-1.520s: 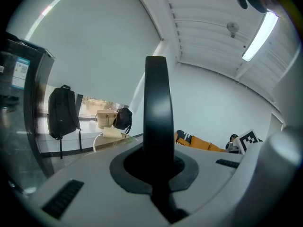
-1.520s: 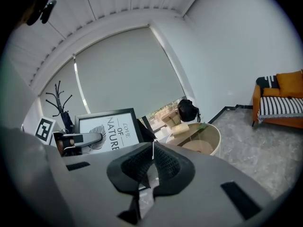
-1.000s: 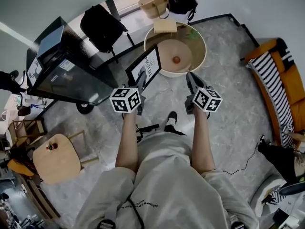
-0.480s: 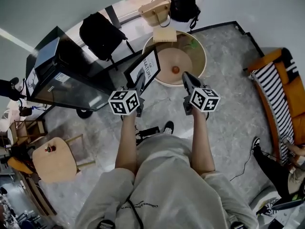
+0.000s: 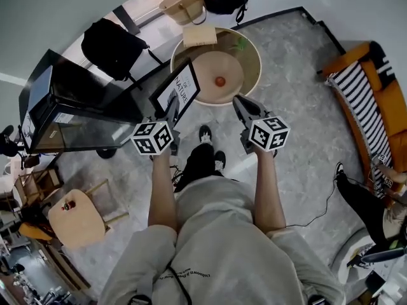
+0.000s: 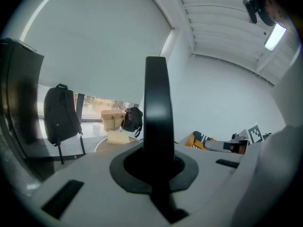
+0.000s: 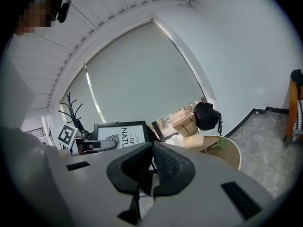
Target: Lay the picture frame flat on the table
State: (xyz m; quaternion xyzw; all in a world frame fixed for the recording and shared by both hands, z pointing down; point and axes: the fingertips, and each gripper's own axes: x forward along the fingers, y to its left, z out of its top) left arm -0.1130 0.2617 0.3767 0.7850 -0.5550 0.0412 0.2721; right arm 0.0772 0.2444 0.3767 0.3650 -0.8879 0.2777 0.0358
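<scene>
your left gripper is clamped shut on the frame's edge. the frame is in the air by the table's left rim, standing on edge and a bit tilted, not flat. its print faces your right gripper, which is just this side of the table, closed and empty. the table is round and pale, with a small red thing near its middle and a tan box at its far rim. two bags sit beyond the table by the window and a black backpack to its left. grey marble floor all round the table; an orange sofa is well right of it.
</scene>
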